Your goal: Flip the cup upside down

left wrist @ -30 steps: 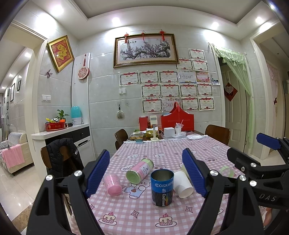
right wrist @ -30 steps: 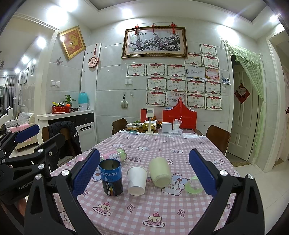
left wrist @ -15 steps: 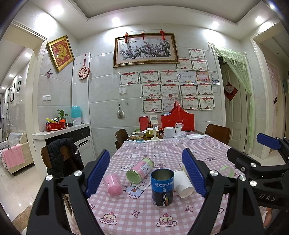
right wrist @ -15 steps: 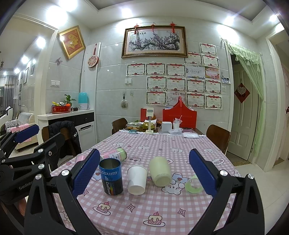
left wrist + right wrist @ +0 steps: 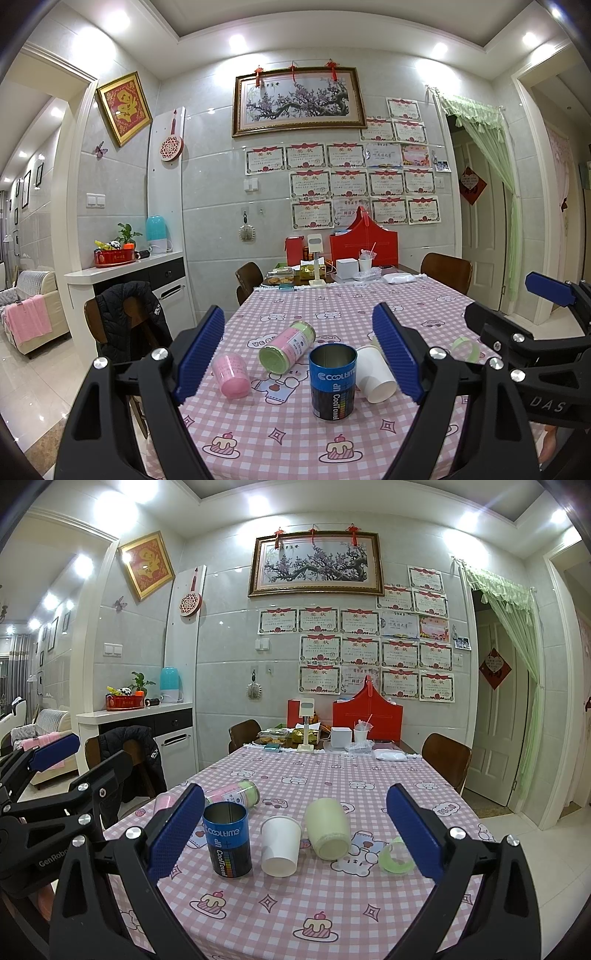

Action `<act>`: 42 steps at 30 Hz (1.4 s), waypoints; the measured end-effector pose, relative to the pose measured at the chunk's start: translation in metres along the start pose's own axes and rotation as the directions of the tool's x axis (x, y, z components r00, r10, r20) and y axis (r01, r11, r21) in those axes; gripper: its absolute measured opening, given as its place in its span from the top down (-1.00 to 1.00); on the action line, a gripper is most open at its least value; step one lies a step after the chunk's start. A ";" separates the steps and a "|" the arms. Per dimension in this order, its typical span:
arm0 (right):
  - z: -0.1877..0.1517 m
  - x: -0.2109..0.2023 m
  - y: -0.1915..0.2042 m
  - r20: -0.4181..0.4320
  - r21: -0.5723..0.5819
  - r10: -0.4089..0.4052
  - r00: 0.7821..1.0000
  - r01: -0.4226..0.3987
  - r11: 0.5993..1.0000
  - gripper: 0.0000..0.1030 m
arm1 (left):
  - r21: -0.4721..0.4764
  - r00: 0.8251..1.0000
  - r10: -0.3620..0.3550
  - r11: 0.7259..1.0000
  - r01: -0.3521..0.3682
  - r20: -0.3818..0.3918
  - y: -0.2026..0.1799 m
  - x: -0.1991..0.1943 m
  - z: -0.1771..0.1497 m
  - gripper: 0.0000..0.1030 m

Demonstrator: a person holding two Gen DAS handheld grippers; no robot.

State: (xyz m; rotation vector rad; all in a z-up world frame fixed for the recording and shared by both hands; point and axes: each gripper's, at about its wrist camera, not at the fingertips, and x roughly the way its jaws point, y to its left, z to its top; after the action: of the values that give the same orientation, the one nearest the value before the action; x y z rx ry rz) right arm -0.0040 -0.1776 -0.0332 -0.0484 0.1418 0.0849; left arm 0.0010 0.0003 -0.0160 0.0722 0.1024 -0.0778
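Both grippers (image 5: 299, 354) (image 5: 295, 830) hover level, jaws spread, empty.

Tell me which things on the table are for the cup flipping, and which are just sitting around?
For the job:
white paper cup
pink cup
pale green cup
left tongs
right tongs

Just lying about:
blue tin
pink-and-green jar
tape roll
red box

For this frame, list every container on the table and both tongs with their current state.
Blue tin: upright, open top.
White paper cup: upside down.
Pale green cup: on its side.
Pink cup: on its side.
Pink-and-green canister: on its side.
Green tape roll: on edge.
Left tongs: open, empty.
Right tongs: open, empty.
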 end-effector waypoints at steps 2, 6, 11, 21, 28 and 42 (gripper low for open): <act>0.001 0.000 0.000 -0.001 0.000 0.000 1.000 0.000 1.000 -0.85 | 0.001 1.000 0.000 1.000 0.000 0.000 -0.001 0.000 0.000 -0.57; 0.000 0.000 0.000 0.000 0.001 0.000 1.000 0.000 1.000 -0.85 | 0.001 1.000 0.000 1.000 0.000 -0.001 0.000 0.000 0.000 -0.57; 0.002 0.000 0.000 -0.001 0.001 0.000 1.000 0.000 1.000 -0.85 | 0.001 1.000 0.000 1.000 0.000 0.000 0.000 0.000 0.001 -0.57; 0.000 0.001 0.000 -0.001 0.001 -0.001 1.000 0.001 1.000 -0.85 | 0.001 1.000 0.000 1.000 0.000 -0.002 0.001 0.001 -0.001 -0.57; 0.002 0.001 0.000 -0.002 0.001 -0.001 1.000 0.001 1.000 -0.85 | 0.002 1.000 0.000 1.000 0.000 -0.002 0.002 0.000 -0.001 -0.57; -0.004 0.003 -0.001 -0.012 0.000 -0.005 1.000 0.005 1.000 -0.85 | 0.003 1.000 0.003 1.000 -0.003 -0.011 0.008 0.003 -0.007 -0.57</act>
State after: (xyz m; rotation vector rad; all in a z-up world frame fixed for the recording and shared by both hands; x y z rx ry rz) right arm -0.0012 -0.1790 -0.0379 -0.0489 0.1535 0.0799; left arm 0.0042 0.0081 -0.0229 0.0756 0.1133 -0.0745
